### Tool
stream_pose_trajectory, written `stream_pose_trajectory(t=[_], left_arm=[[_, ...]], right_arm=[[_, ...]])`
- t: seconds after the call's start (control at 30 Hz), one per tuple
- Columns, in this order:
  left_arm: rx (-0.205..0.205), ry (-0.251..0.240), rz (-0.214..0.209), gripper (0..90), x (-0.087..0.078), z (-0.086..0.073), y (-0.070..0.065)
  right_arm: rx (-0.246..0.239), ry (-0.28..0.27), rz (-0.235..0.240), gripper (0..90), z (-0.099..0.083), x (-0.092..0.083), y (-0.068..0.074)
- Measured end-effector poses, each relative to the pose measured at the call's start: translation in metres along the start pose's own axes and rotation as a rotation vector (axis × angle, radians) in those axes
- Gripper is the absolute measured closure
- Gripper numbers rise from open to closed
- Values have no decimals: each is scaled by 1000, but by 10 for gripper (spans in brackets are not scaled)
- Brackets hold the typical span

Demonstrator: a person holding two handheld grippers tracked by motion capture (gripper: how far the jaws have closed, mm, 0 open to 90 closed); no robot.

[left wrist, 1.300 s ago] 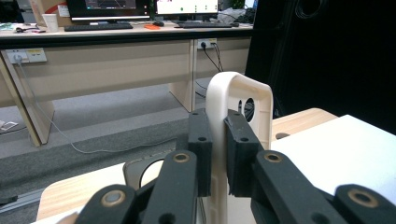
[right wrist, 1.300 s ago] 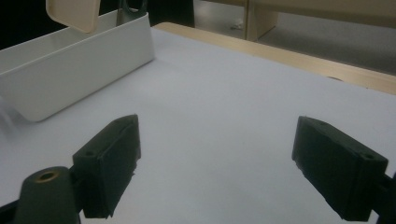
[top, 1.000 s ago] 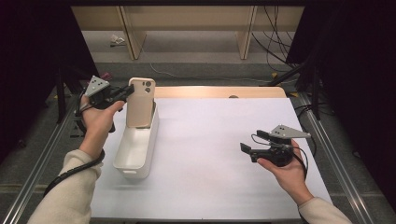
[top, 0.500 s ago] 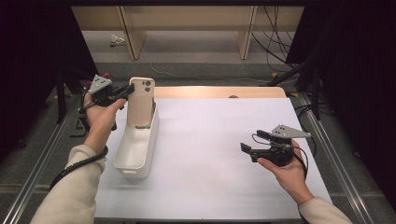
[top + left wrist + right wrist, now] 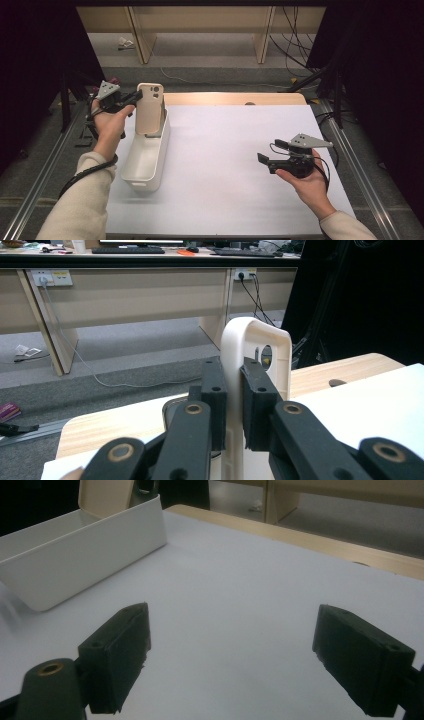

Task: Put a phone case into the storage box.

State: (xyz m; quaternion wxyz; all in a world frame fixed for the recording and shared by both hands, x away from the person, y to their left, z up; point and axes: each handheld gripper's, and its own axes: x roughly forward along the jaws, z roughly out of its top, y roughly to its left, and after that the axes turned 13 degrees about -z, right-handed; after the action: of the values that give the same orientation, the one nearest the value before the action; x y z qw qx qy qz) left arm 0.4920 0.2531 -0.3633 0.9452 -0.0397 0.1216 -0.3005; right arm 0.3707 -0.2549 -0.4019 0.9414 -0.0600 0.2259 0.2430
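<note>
Case (image 5: 256, 340) is standing upright between the left gripper's (image 5: 234, 390) fingers (image 5: 214, 395), which are pinching it over the bin's (image 5: 145, 165) far end near the desk's (image 5: 225, 175) left edge; right gripper's (image 5: 230, 660) fingers are spreading wide, empty.

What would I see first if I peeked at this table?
First, the beige rounded phone case standing upright at the far end of the long white plastic bin, pinched by the left gripper. Then the right gripper, held open above the white table sheet on the right.
</note>
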Motion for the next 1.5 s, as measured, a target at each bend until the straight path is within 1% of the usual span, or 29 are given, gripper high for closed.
stream_pose_trajectory(t=[0.3,0.77,0.87,1.13,1.5], left_arm=[[-22,7,-3,818,8,-9,5],[-50,23,-3,816,14,-20,11],[-49,34,-8,816,15,-22,11],[-57,32,-7,815,17,-24,12],[-65,42,-3,815,19,-29,15]], right_arm=[[-2,-3,-1,164,0,0,0],[-5,-1,3,164,0,1,0],[-6,2,4,163,0,1,0],[-8,1,5,163,0,1,0],[-8,1,6,164,0,1,0]])
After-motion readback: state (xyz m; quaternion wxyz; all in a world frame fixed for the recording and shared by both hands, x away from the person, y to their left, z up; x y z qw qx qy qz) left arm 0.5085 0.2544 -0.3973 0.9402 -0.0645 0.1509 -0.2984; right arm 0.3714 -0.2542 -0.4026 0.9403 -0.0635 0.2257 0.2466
